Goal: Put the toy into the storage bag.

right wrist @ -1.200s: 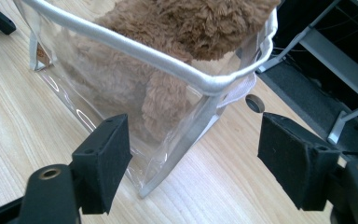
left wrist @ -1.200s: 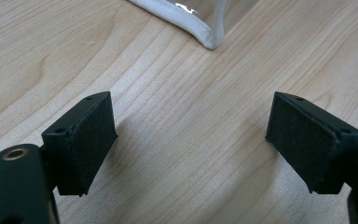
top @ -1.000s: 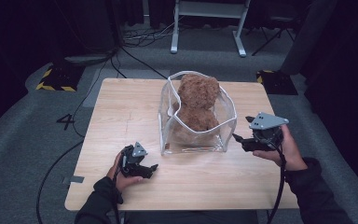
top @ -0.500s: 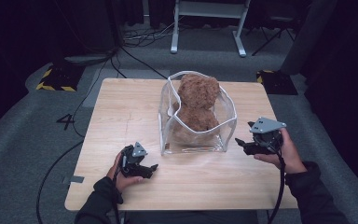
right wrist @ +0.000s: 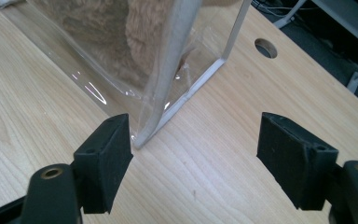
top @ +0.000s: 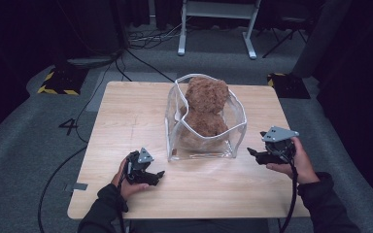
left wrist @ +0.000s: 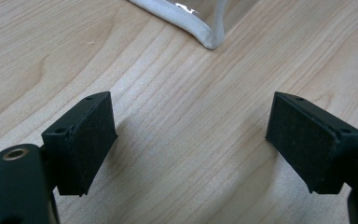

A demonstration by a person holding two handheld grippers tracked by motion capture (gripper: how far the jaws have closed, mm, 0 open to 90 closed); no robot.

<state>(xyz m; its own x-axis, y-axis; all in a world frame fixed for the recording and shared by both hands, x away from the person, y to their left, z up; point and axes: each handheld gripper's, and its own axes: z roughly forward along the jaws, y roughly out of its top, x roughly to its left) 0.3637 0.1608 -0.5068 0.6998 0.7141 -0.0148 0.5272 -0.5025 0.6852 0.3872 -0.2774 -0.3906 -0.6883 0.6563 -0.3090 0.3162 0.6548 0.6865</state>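
I see a pale, matt wooden table (top: 126, 116); on it a glossy clear plastic bag (top: 175, 131) with white fabric-like edging, holding a fuzzy brown plush toy (top: 205, 104). My gripper pads (left wrist: 91, 142) look matt black, slightly rough.

Grey carpet floor (top: 24, 145), dark surroundings, white desk frame (top: 213, 24) behind, black cables (top: 145, 41), hazard-striped pads (top: 58, 80).

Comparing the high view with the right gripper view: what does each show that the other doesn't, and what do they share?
High view alone: the left gripper open near the table's front edge, the person's hands, the grey floor with cables.

Right gripper view alone: a round hole in the tabletop, and the right gripper up close, its jaws open, the bag's bottom corner just ahead of one jaw.

Both: the clear bag with white trim, the brown plush toy inside, the wooden table.
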